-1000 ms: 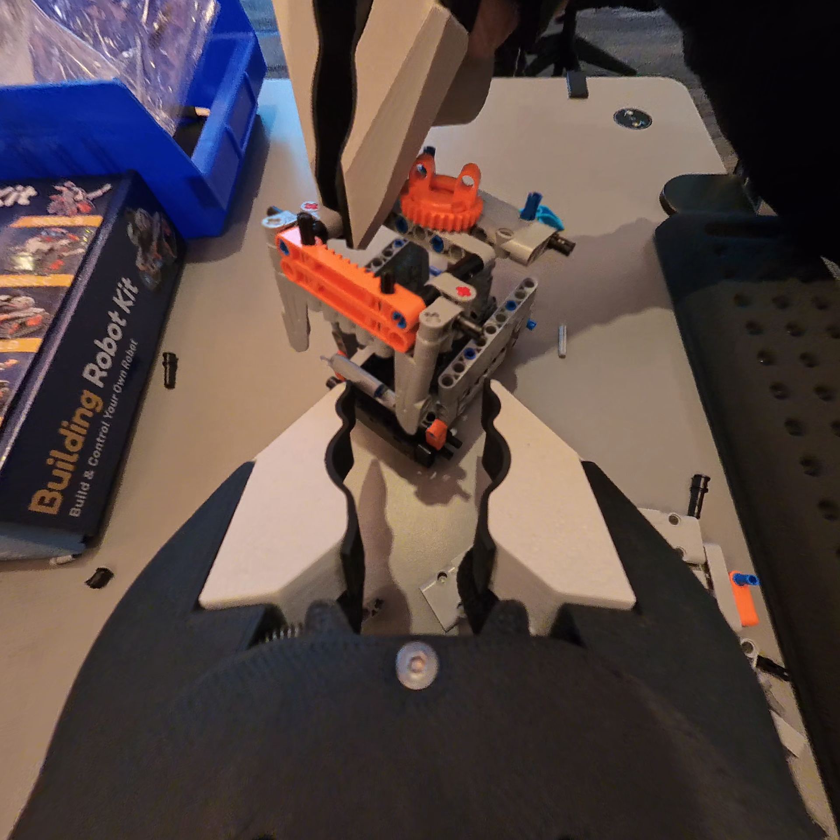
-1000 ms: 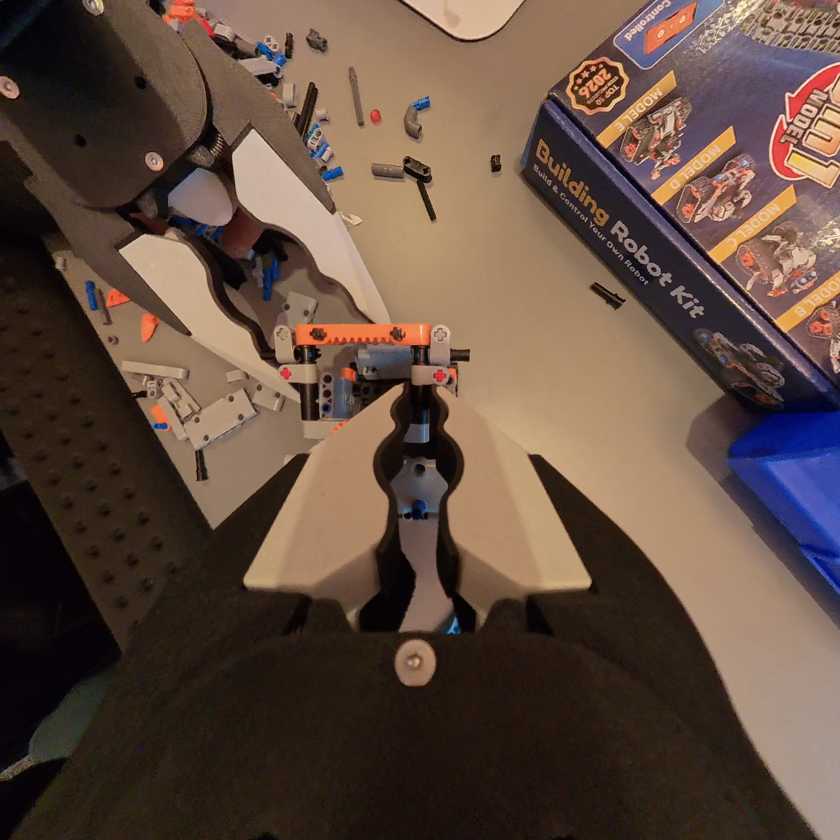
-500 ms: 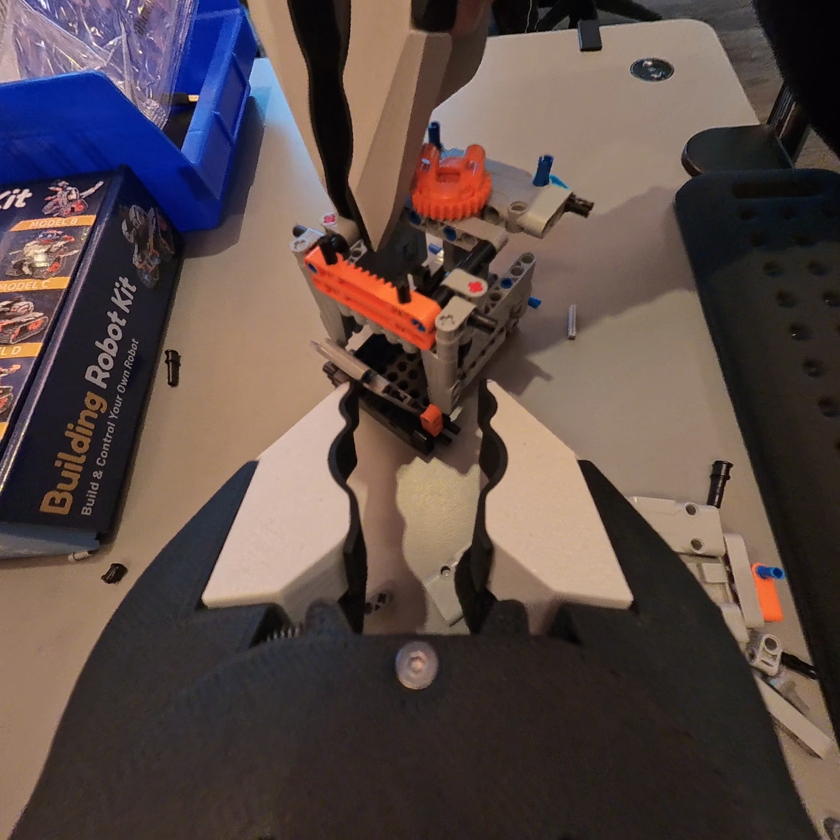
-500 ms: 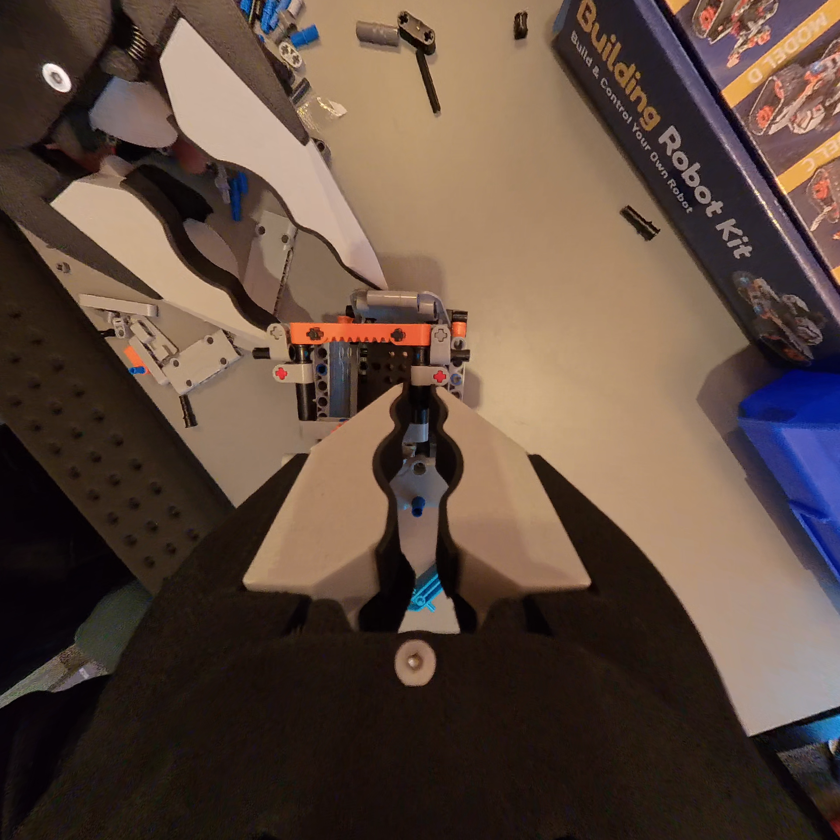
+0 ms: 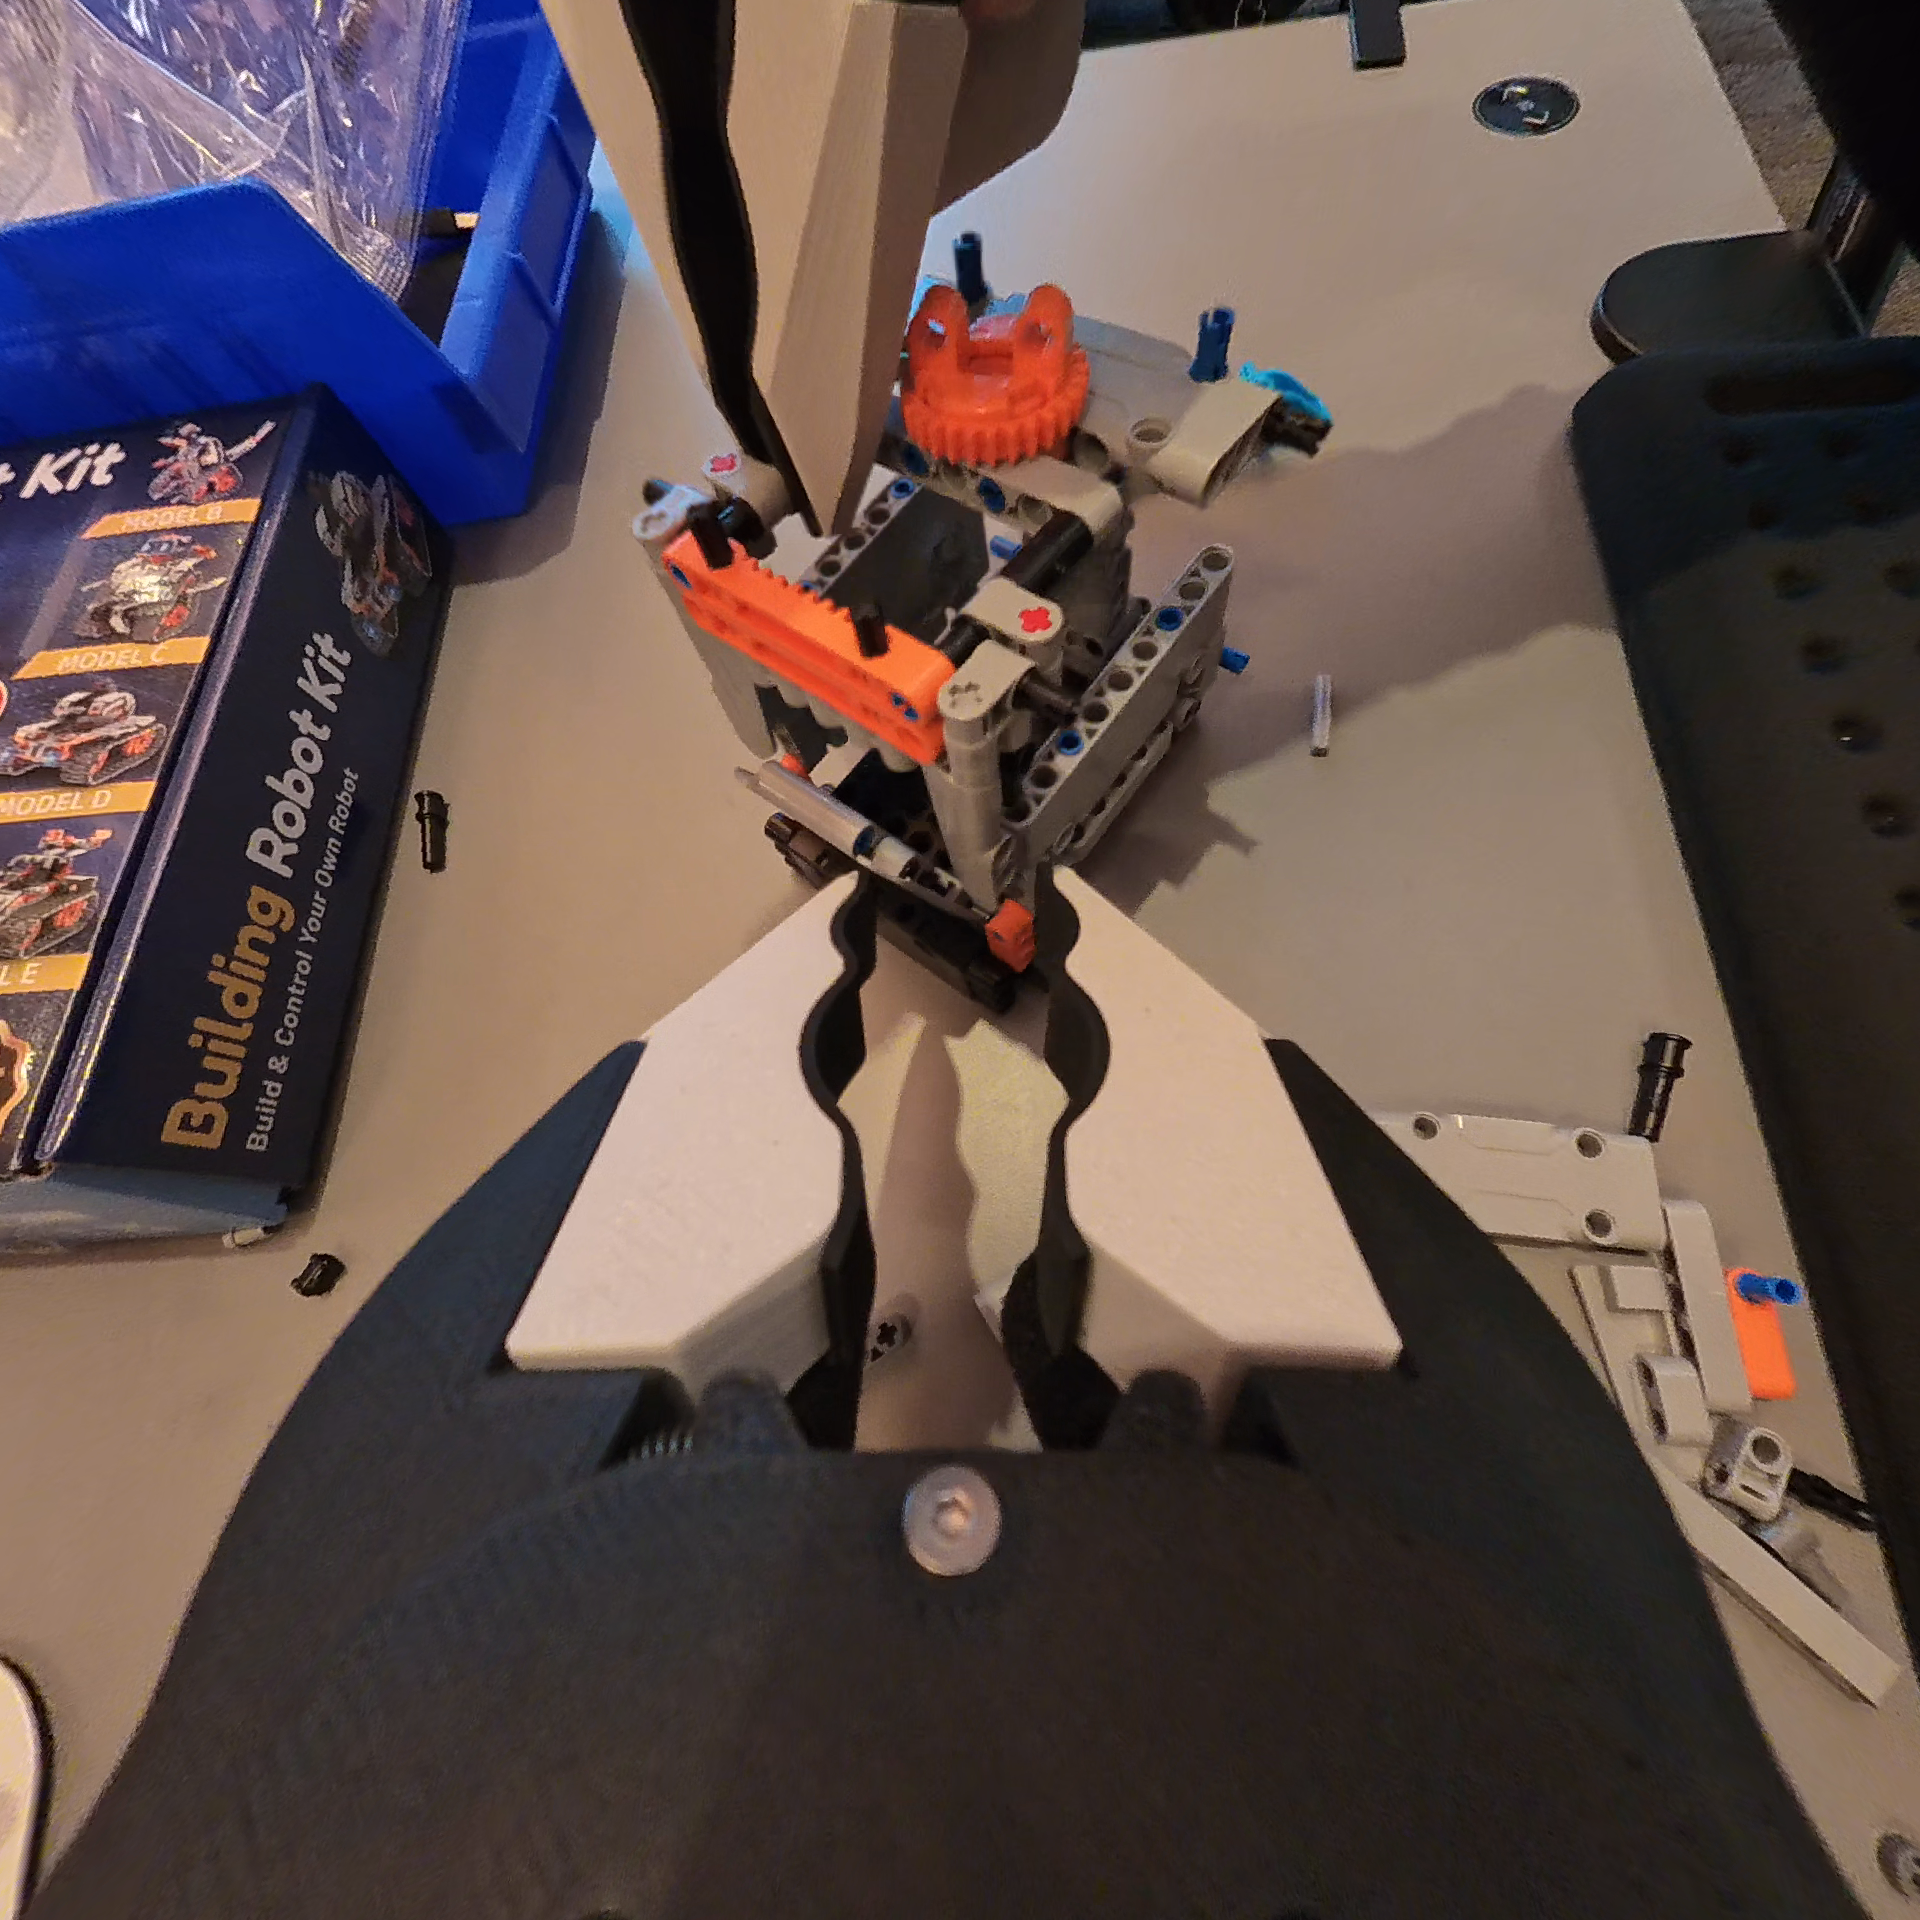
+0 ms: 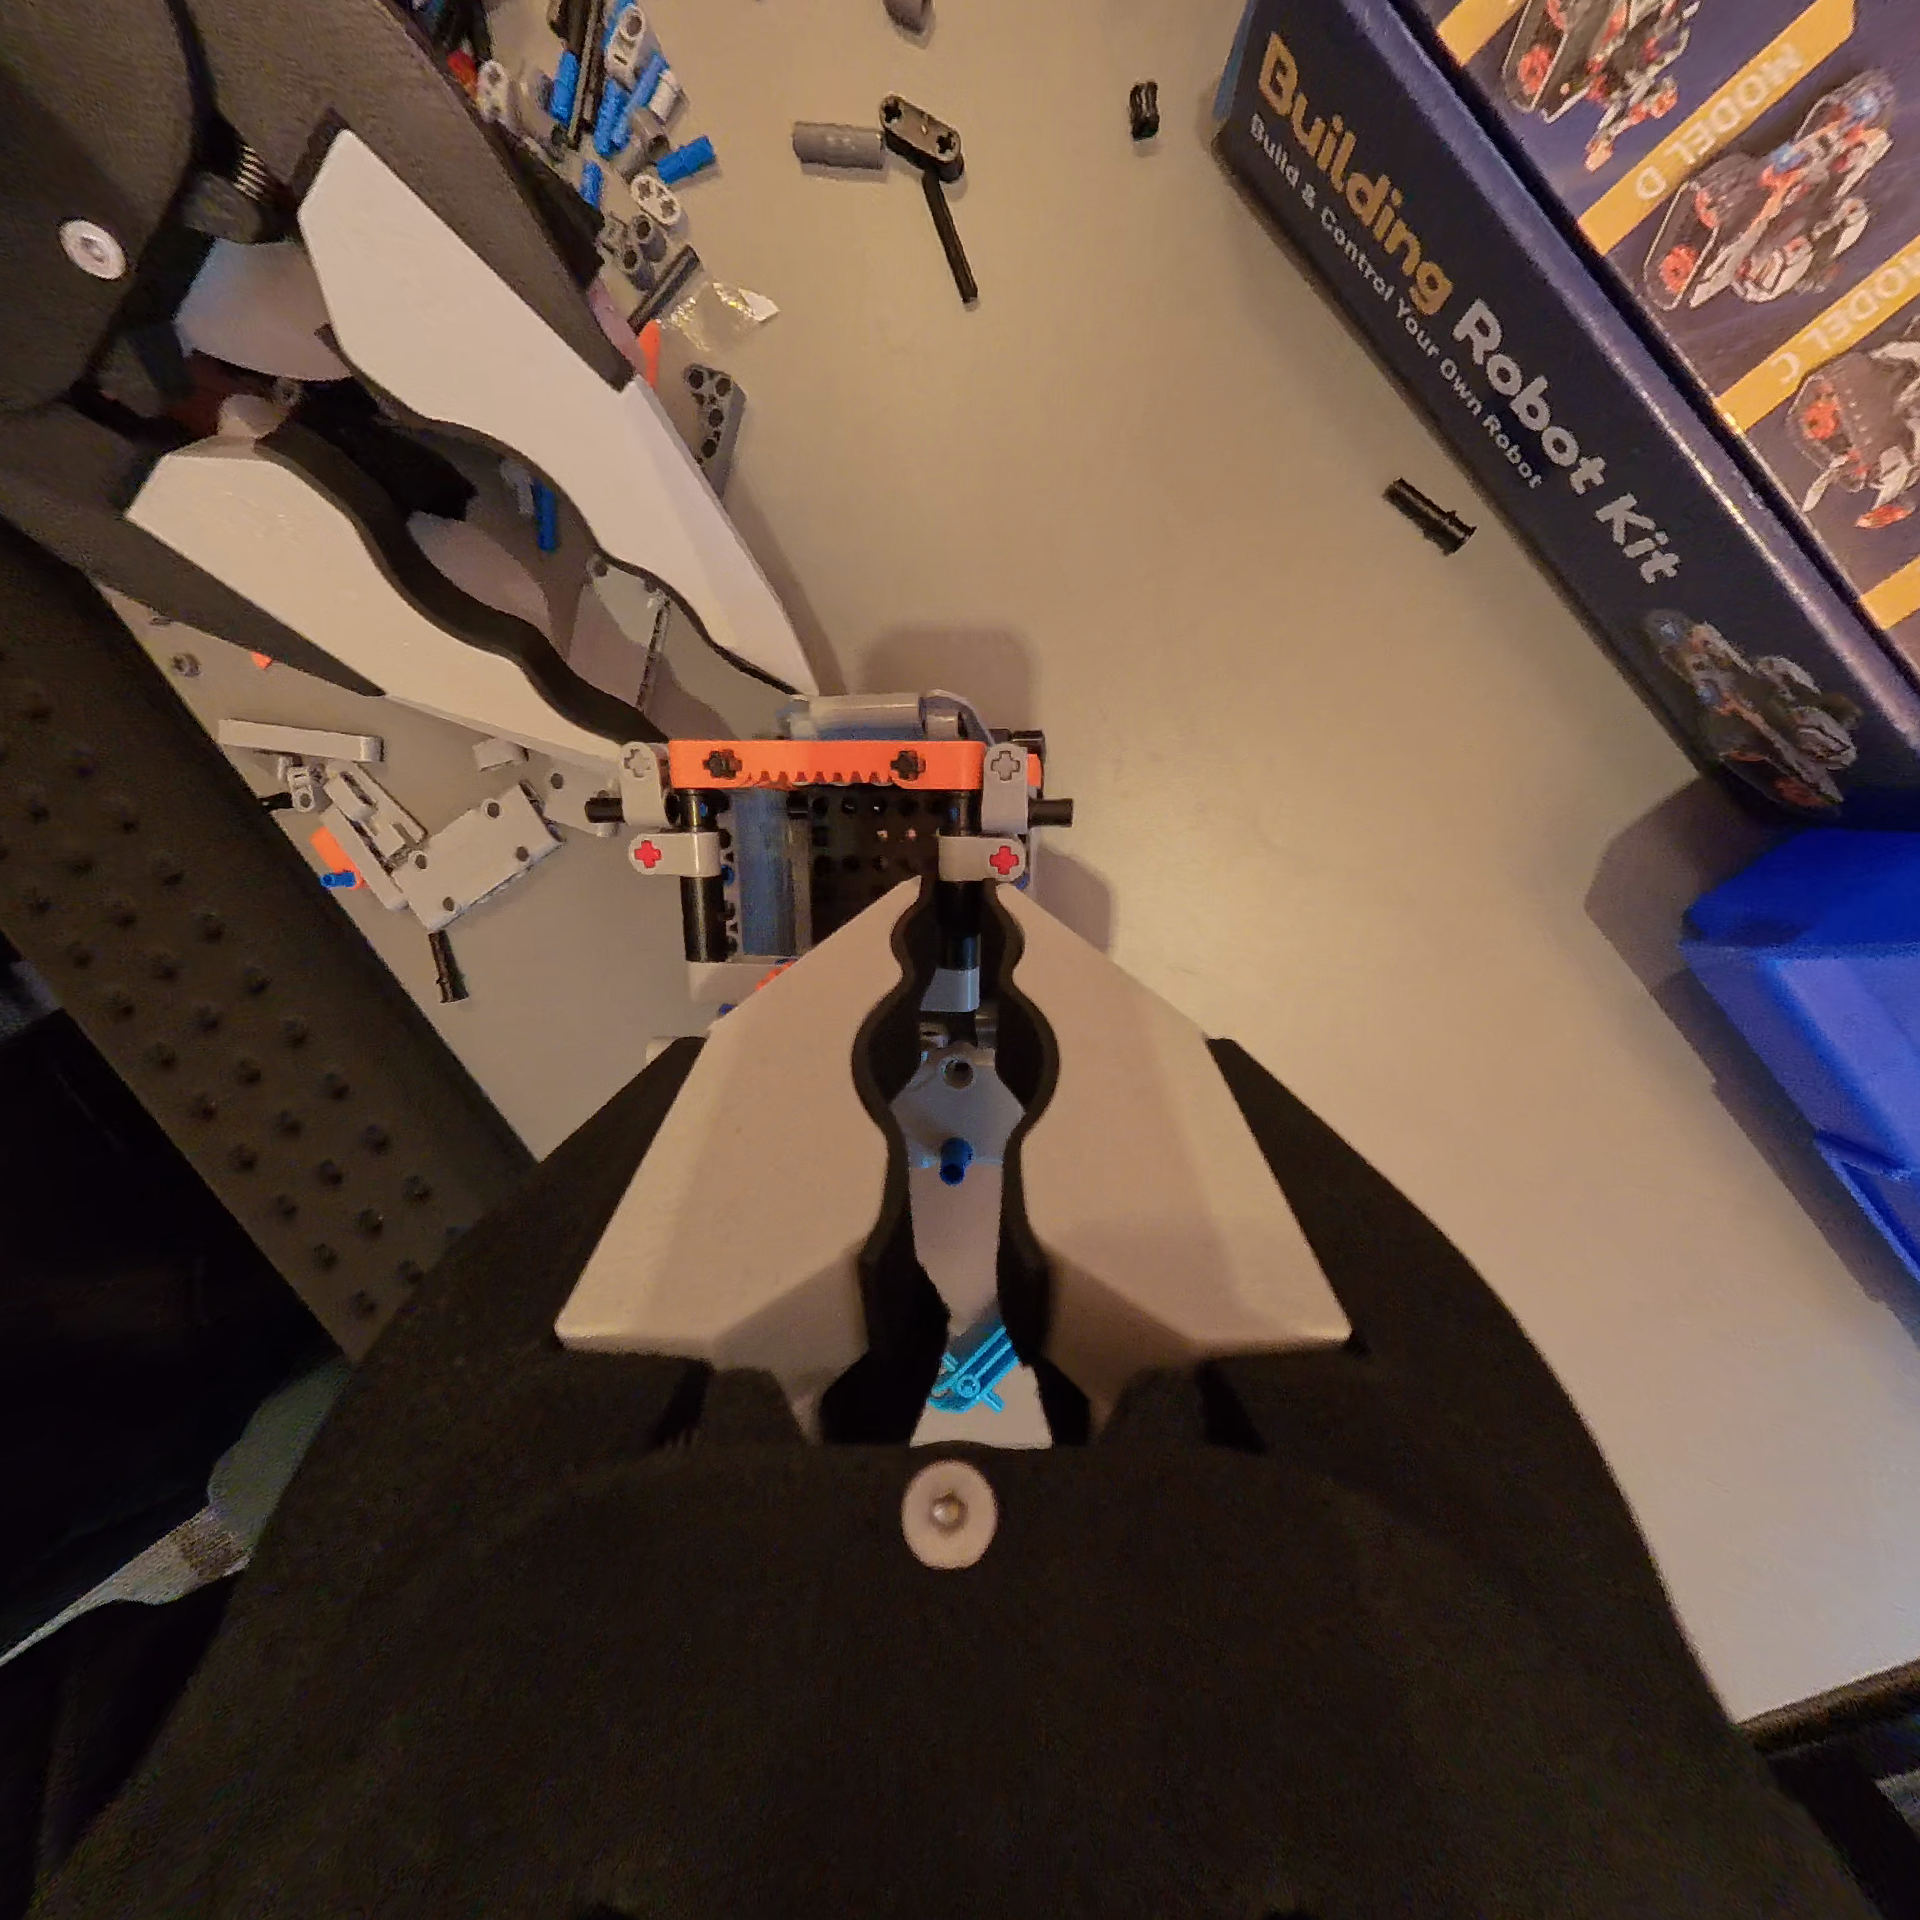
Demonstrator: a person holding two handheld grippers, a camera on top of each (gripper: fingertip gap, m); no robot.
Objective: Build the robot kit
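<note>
Closer now than a second ago, the left gripper [image 5: 951, 914], jaws spread, brackets the brick model's [image 5: 935, 644] lower corner on the table [image 5: 1403, 883]. From above, the right gripper [image 6: 961, 894] pinches a black axle by the orange rack [image 6: 826, 764]. A steady, vertical grip seems wise.

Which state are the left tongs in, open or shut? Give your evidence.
Open. The left tongs show a clear gap between their tips, which flank the near bottom corner of the brick model without closing on it.
</note>
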